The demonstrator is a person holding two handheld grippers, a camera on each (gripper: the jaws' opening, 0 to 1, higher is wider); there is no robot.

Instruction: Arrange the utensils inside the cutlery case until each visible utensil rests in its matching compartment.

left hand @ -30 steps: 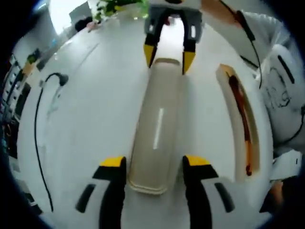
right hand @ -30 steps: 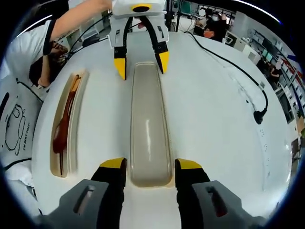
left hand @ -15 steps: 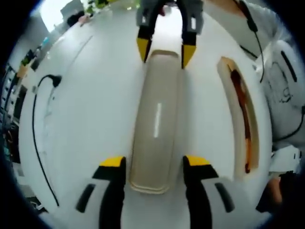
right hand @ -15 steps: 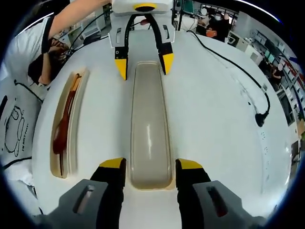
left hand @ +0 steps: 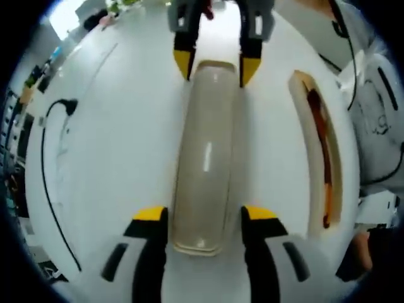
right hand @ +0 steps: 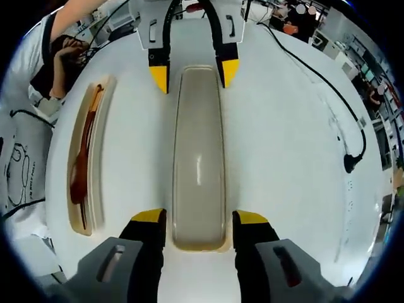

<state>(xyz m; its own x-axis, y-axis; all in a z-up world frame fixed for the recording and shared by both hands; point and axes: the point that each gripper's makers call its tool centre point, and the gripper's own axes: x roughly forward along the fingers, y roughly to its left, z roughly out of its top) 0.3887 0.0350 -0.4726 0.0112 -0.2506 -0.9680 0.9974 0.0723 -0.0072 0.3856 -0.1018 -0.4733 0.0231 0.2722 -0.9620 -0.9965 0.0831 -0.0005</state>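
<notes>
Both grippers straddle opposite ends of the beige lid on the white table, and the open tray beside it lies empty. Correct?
Not empty: the open tray holds dark brown utensils, as the right gripper view shows. The rest holds: left gripper and right gripper straddle opposite ends of the beige lid.

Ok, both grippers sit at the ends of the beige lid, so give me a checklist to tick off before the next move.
1. Left gripper straddles the near end of the lid: ok.
2. Right gripper straddles the opposite end of the lid: ok.
3. Jaws firmly clamped on the lid: cannot tell; they flank it closely on both sides.
4. Lid flat on the white table: cannot tell.
5. Open case tray beside the lid, apart from it: ok.
6. Reddish-brown utensils lie inside the tray: ok; matching compartments cannot tell.
</notes>
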